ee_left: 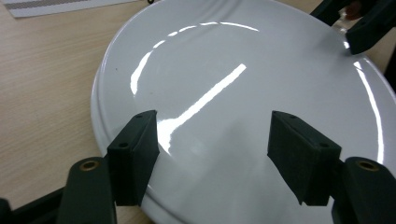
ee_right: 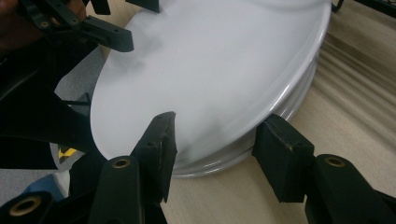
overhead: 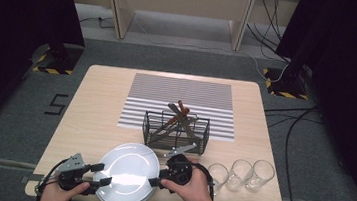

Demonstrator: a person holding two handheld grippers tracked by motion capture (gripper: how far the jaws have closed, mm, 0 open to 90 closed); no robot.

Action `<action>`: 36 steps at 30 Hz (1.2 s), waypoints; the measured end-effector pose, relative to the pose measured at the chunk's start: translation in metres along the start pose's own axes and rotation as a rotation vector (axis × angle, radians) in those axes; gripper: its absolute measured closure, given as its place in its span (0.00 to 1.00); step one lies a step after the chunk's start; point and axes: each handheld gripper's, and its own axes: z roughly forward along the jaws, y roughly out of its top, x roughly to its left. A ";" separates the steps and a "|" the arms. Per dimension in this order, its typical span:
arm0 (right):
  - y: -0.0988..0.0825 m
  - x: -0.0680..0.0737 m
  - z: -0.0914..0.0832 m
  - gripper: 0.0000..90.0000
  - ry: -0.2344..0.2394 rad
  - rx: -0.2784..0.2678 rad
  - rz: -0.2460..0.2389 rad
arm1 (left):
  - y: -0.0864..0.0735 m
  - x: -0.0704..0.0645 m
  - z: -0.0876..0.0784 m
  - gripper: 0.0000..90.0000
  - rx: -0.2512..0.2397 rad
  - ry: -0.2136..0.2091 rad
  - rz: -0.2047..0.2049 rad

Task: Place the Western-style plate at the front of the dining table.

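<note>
We bracket the top plate (overhead: 128,173) with the left gripper (overhead: 99,173) and right gripper (overhead: 157,182), both wide, straddling opposite rims to lift it off the stack.

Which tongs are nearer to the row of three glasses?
Right. The right tongs sit at the plates' right edge, just left of the glasses; the left tongs are at the plates' far left edge.

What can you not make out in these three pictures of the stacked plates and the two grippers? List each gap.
- How many plates lie under the top plate: right gripper view, rims overlap.
- The plates' near edge: high view, hidden by hands and the picture's bottom edge.
- Which utensils fill the wire basket: high view, too small.
- Whether left gripper or right gripper touches the plates: unclear.
</note>
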 end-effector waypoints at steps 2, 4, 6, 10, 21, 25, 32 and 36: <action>0.001 0.000 0.001 0.54 -0.002 -0.002 -0.002 | 0.004 -0.002 -0.004 0.40 -0.047 0.012 0.006; 0.002 -0.002 0.001 0.55 -0.005 -0.004 0.004 | 0.005 -0.001 -0.007 0.38 -0.068 0.001 -0.018; 0.002 -0.004 0.002 0.55 -0.001 -0.006 0.012 | 0.004 0.003 -0.010 0.37 -0.064 0.033 -0.026; 0.000 -0.007 0.003 0.57 0.044 -0.030 0.034 | 0.004 0.010 -0.022 0.37 -0.075 0.054 -0.075; -0.005 -0.008 0.003 0.55 -0.002 0.030 0.046 | -0.003 0.012 -0.019 0.37 0.026 0.049 -0.093; -0.006 -0.009 0.008 0.55 0.015 0.046 0.049 | -0.002 0.010 -0.018 0.37 0.030 0.051 -0.079; -0.006 -0.009 0.010 0.55 0.026 0.051 0.065 | -0.002 0.010 -0.016 0.36 0.034 0.045 -0.074; -0.005 -0.008 0.010 0.56 0.036 0.044 0.070 | -0.005 0.012 -0.012 0.34 0.044 0.040 -0.093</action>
